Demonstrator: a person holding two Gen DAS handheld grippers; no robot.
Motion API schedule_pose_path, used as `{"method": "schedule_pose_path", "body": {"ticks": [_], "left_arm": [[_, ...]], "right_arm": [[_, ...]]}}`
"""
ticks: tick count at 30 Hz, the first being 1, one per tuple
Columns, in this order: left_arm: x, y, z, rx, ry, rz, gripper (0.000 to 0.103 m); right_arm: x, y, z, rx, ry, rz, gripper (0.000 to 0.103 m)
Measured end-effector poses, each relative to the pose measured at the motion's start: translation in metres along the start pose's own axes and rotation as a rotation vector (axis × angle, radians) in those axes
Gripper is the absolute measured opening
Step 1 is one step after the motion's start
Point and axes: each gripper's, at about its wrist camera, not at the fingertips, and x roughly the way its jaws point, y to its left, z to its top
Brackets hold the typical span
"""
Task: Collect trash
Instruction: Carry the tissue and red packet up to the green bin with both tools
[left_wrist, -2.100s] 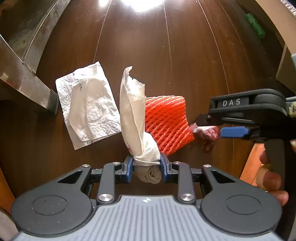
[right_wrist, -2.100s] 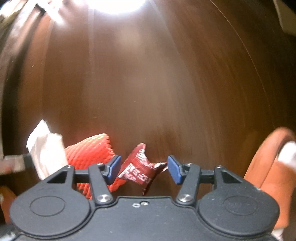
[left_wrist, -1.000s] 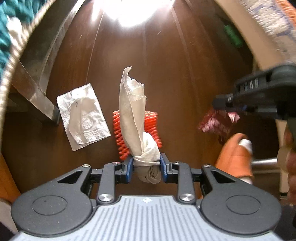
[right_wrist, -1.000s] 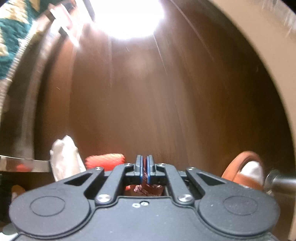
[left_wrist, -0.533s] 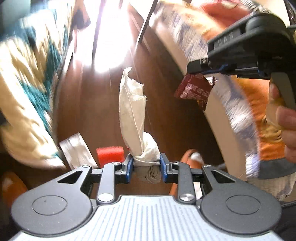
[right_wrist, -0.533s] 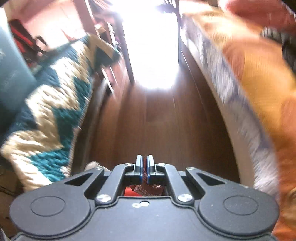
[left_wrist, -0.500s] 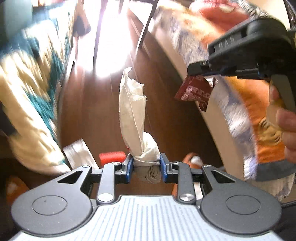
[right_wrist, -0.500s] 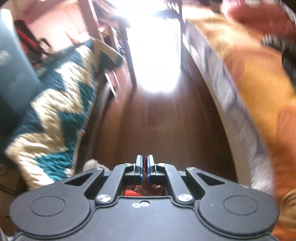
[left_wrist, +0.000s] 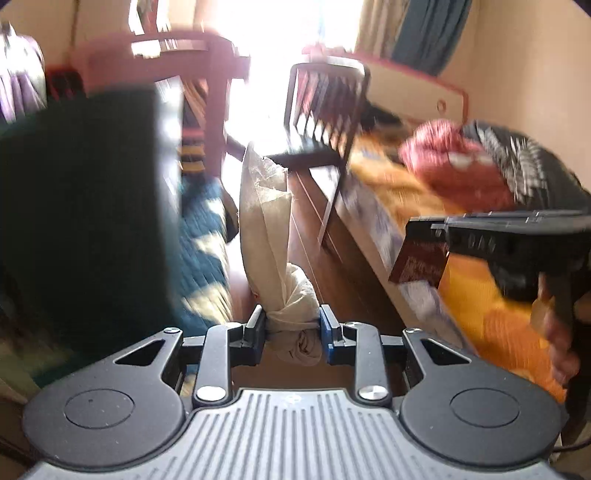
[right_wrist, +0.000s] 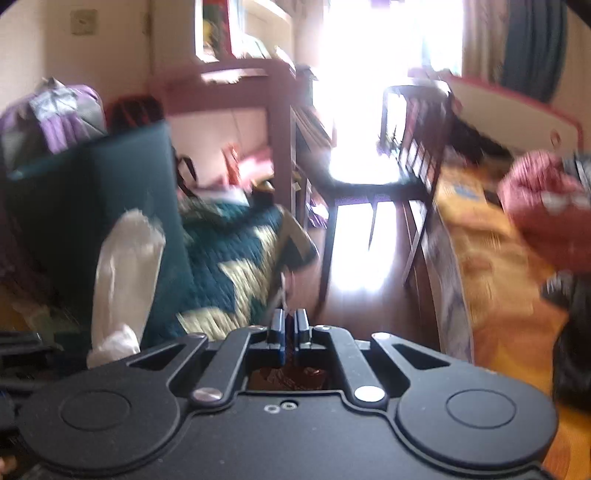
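My left gripper is shut on a twisted, crumpled white tissue that stands up between its blue pads. At the right of the left wrist view, my right gripper pinches a dark red wrapper that hangs below its jaws. In the right wrist view the right gripper has its pads pressed together, and the red wrapper shows under them. The white tissue appears at the left of that view. Both grippers are high above the floor.
A dark teal chair back with a zigzag blanket stands at the left. A bed with an orange cover runs along the right. A dark wooden chair and a red-brown shelf stand ahead by a bright window.
Both grippers have risen high off the wooden floor and tilted up toward the room, each keeping its piece. The flat napkin and the red foam net on the floor have dropped out of view.
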Motion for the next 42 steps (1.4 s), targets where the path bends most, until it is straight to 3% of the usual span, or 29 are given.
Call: {"method": "schedule_pose_path", "body": {"ticks": [7,10,19,31,42], "left_arm": [[-0.059,0.032,0.069,-0.006,-0.135,0.042,0.029],[-0.076,0.046,0.094,0.023,-0.190,0.104,0.029],[-0.071,0.115,0.137,-0.020,-0.186,0.233,0.029],[-0.010,0.172,0.139,-0.039,-0.048,0.304,0.029],[0.023,0.183,0.133,-0.054,0.070,0.306,0.029]], "right_arm": [[-0.025,0.050,0.073,-0.076,-0.135,0.057,0.003],[-0.032,0.074,0.104,-0.107,-0.195,0.086,0.003],[-0.018,0.139,0.167,-0.093,-0.269,0.200,0.003],[0.051,0.178,0.168,-0.050,-0.171,0.263,0.003],[0.089,0.182,0.148,-0.058,-0.037,0.250,0.005]]}}
